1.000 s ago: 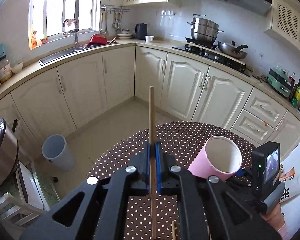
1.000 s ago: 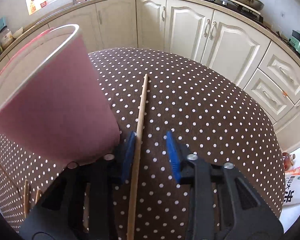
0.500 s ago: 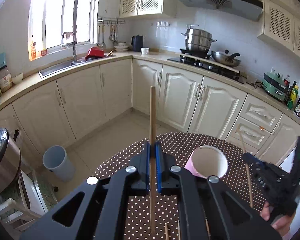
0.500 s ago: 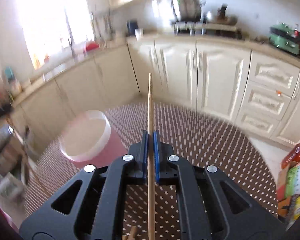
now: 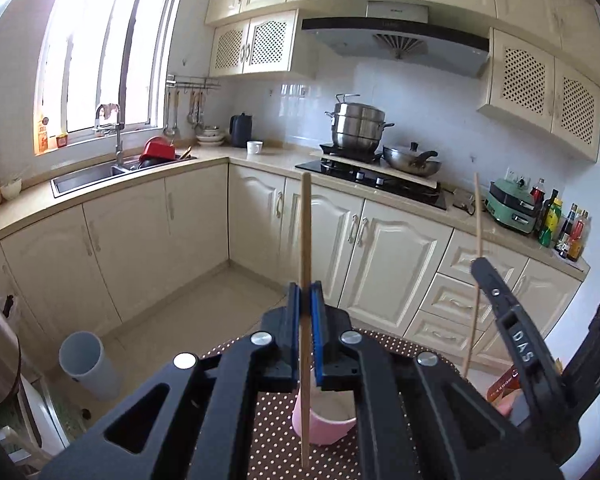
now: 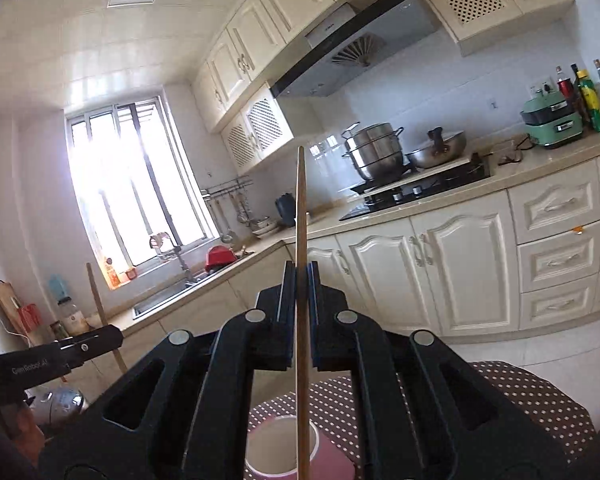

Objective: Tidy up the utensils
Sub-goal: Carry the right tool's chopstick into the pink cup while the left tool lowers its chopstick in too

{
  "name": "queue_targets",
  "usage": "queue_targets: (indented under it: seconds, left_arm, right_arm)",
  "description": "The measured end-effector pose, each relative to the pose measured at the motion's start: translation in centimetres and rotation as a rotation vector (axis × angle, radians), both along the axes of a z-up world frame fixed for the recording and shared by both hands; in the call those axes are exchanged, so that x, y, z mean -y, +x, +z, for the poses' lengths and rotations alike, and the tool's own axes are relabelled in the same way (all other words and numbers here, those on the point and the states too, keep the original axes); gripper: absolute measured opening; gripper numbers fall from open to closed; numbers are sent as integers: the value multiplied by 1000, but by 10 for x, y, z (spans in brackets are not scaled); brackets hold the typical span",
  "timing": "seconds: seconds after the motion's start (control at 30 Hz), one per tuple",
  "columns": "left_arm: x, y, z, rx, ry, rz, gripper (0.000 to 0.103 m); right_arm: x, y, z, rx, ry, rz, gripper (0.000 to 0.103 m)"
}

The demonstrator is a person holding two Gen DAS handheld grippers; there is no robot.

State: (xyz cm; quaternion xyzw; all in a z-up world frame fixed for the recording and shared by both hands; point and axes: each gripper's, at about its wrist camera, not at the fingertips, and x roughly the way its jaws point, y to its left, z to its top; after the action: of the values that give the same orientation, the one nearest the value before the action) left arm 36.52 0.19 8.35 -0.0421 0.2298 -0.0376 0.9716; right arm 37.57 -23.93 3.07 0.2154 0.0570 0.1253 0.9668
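My left gripper (image 5: 307, 300) is shut on a wooden chopstick (image 5: 306, 240) that stands upright, its lower end hanging in front of the pink paper cup (image 5: 324, 426) on the polka-dot table. My right gripper (image 6: 300, 280) is shut on a second chopstick (image 6: 301, 220), also upright, its lower part over the cup's open mouth (image 6: 276, 448). The right gripper (image 5: 512, 328) and its chopstick (image 5: 476, 240) show at the right of the left wrist view. The left gripper (image 6: 88, 346) with its chopstick (image 6: 96, 300) shows at the left of the right wrist view.
The brown dotted tablecloth (image 6: 540, 400) lies under both grippers. Cream cabinets (image 5: 388, 248), a sink (image 5: 88, 174) and a stove with pots (image 5: 356, 128) line the far walls. A grey bin (image 5: 86, 364) stands on the floor at left.
Both grippers have tilted upward and risen, so the views now look at the kitchen walls. The right gripper closed on a chopstick from the table and lifted it above the cup.
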Motion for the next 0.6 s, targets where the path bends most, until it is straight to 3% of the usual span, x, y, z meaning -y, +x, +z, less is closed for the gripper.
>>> queue_targets:
  seconds: [0.47, 0.6]
  left_arm:
    - [8, 48, 23, 60, -43, 8, 6]
    - [13, 67, 10, 17, -34, 2, 6]
  right_arm:
    - [-33, 39, -8, -13, -56, 93, 6]
    - [-40, 51, -24, -44, -72, 95, 6]
